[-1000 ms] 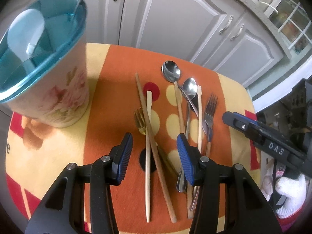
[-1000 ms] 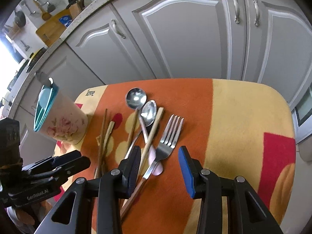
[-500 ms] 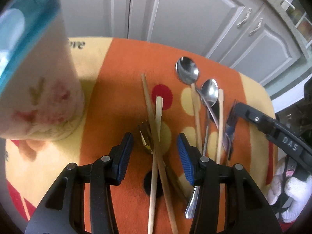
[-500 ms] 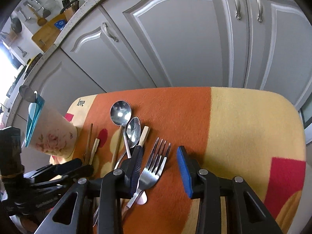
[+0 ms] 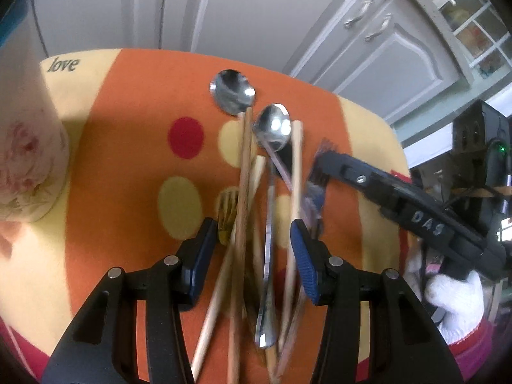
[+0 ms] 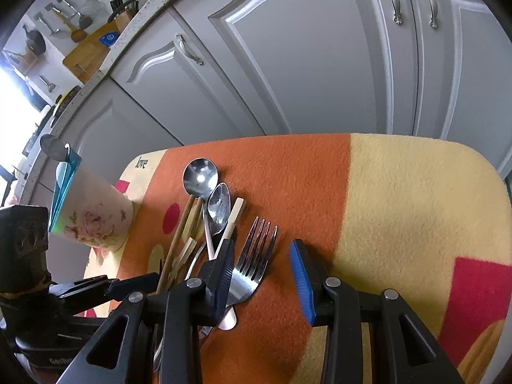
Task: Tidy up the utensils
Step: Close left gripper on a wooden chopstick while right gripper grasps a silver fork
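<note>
A heap of utensils lies on the orange and yellow cloth (image 5: 134, 147): two steel spoons (image 5: 233, 94) (image 5: 273, 124), wooden chopsticks (image 5: 243, 172), a gold fork (image 5: 228, 206) and a steel fork (image 6: 256, 256). My left gripper (image 5: 252, 249) is open, low over the heap, its jaws either side of the chopsticks and a spoon handle. My right gripper (image 6: 260, 275) is open, with the steel fork's head between its jaws. The floral holder (image 6: 92, 220) with a teal lid stands at the left and has a spoon (image 6: 51, 148) in it.
Grey cabinet doors (image 6: 304, 64) stand just behind the cloth's far edge. The right gripper's body (image 5: 409, 214) reaches in from the right in the left wrist view. The cloth's yellow right part (image 6: 416, 208) is bare.
My left gripper has moved forward and down over the heap, and the chopsticks have bunched towards the spoons. My right gripper has moved forward and lower around the steel fork.
</note>
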Tool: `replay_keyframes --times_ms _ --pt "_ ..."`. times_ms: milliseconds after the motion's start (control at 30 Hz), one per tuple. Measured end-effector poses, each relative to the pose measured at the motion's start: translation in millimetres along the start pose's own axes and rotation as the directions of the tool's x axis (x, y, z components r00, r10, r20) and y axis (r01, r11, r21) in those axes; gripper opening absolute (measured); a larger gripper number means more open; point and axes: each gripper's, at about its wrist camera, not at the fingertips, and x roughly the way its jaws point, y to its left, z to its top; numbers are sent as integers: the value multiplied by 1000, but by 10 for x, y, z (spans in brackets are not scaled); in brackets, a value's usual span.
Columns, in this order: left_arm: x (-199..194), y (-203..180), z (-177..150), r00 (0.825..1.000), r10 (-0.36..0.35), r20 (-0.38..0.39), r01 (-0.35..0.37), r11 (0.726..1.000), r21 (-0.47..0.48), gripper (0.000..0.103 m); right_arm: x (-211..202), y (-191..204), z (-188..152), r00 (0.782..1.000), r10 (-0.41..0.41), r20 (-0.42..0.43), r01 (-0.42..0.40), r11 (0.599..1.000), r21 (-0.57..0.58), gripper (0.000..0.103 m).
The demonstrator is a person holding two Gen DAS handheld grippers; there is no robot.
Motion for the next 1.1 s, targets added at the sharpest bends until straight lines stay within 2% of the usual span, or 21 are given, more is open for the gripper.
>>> replay_keyframes --times_ms 100,167,200,267,333,533,633,700,800,900,933,967,1100 --pt "-47 24 71 999 43 22 -43 999 11 46 24 -42 12 999 32 10 -33 999 23 36" --pt "-64 46 120 998 47 30 -48 999 9 46 41 -41 17 999 42 19 -43 999 25 35" --pt "-63 49 153 998 49 34 -49 999 7 46 54 -36 19 999 49 21 -50 998 26 32" --pt "-61 41 230 996 64 54 -64 998 3 46 96 -29 16 997 70 12 -70 997 30 12" --pt "-47 54 302 995 75 67 -75 997 -11 46 103 -25 -7 997 79 13 -79 997 21 8" --pt "133 8 503 991 123 46 -123 992 10 44 18 -73 -51 996 93 6 -93 996 16 6" --pt "195 -10 551 994 106 31 -106 994 20 36 23 -112 -46 995 95 -9 -94 995 21 6" --pt "206 -10 574 994 109 30 -110 994 24 21 40 -141 -35 995 100 -11 -99 994 38 6" --pt "223 -31 560 995 96 22 -97 995 20 14 65 -169 4 993 120 -22 -118 991 61 17" --pt "210 -70 553 996 89 24 -90 995 30 5 82 -103 47 993 109 -37 -109 994 24 19" --pt "183 -83 541 996 90 30 -91 995 34 5 82 -77 47 994 98 -37 -98 995 6 18" --pt "151 -94 538 996 81 36 -82 996 34 4 74 -55 40 996 78 -37 -78 997 -9 8" --pt "-59 -109 465 998 34 53 -37 998 44 4 -84 2 2 998 65 9 -64 997 -37 3"
